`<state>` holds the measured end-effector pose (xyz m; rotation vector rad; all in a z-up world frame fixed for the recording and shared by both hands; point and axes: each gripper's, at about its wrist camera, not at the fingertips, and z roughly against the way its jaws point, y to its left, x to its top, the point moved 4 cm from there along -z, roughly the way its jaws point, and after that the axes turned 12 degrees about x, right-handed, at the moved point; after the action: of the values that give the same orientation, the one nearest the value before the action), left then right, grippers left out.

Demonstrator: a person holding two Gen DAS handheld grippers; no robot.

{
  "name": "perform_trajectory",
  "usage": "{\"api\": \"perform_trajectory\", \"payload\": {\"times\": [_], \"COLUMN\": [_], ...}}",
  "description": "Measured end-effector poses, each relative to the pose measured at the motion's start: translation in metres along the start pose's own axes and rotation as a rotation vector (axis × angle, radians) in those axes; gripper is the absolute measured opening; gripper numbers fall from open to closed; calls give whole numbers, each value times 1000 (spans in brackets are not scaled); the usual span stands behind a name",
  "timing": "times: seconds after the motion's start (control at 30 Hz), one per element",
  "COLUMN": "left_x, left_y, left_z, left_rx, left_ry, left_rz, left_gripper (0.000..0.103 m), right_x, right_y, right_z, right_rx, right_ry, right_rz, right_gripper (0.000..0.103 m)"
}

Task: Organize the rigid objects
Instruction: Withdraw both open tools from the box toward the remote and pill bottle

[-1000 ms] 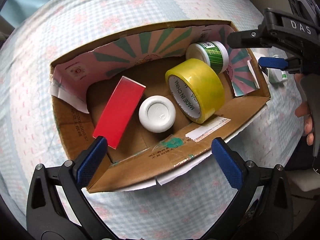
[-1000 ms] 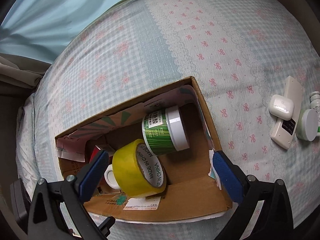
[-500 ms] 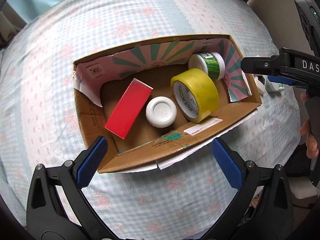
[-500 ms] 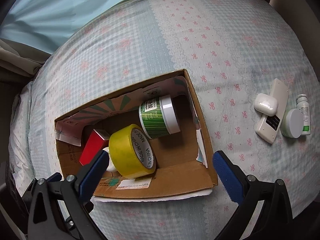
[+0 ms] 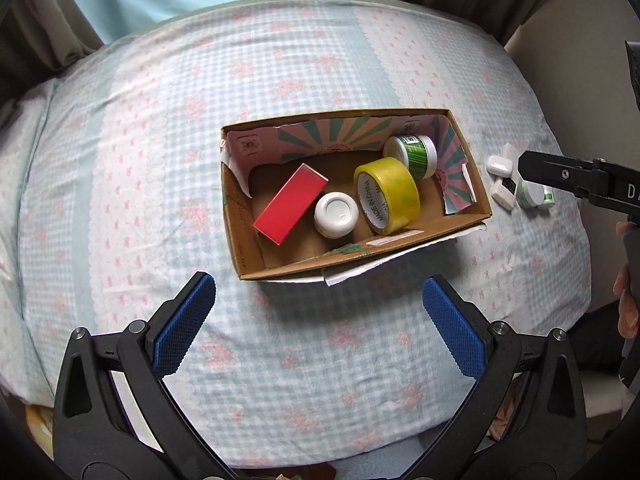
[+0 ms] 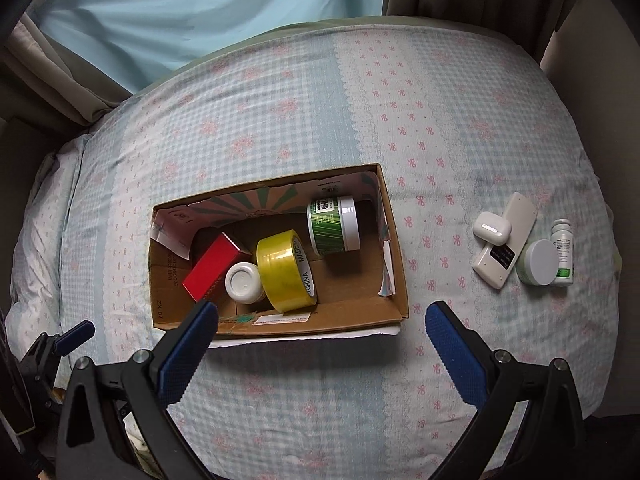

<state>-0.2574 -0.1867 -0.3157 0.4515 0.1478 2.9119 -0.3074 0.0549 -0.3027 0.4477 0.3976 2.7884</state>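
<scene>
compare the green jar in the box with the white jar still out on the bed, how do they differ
The green-labelled jar lies on its side in the cardboard box, beside the yellow tape roll; the white-lidded jar sits outside on the bedspread, beside a small bottle and a remote. The boxed jar shows a striped green label; the other shows mostly its lid, facing the camera. Both are round with white lids. Neither gripper touches them.

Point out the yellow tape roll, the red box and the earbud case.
yellow tape roll (image 6: 286,276), right wrist view, outer band.
red box (image 5: 291,203), left wrist view, top face.
earbud case (image 6: 492,228), right wrist view, lid.
</scene>
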Motion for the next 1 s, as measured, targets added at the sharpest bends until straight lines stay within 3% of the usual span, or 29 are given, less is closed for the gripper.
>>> {"api": "perform_trajectory", "payload": {"times": [0.2, 0.4, 0.67, 1.0], "left_x": [-7, -10, -9, 24], "left_y": [-14, -48, -122, -234], "left_z": [36, 66, 90, 79], "left_rx": [8, 16, -3, -26], "left_ry": [-60, -92, -80, -51], "left_rz": [46, 77, 174, 189], "left_gripper": [103, 103, 103, 103], "right_x": [-12, -25, -35, -30], "right_y": [-7, -39, -129, -254], "right_z": [44, 88, 138, 173], "right_rx": [1, -48, -39, -11], "right_ry": [-57, -108, -129, -137], "right_rz": [45, 106, 97, 29], "right_gripper": [103, 103, 103, 103]}}
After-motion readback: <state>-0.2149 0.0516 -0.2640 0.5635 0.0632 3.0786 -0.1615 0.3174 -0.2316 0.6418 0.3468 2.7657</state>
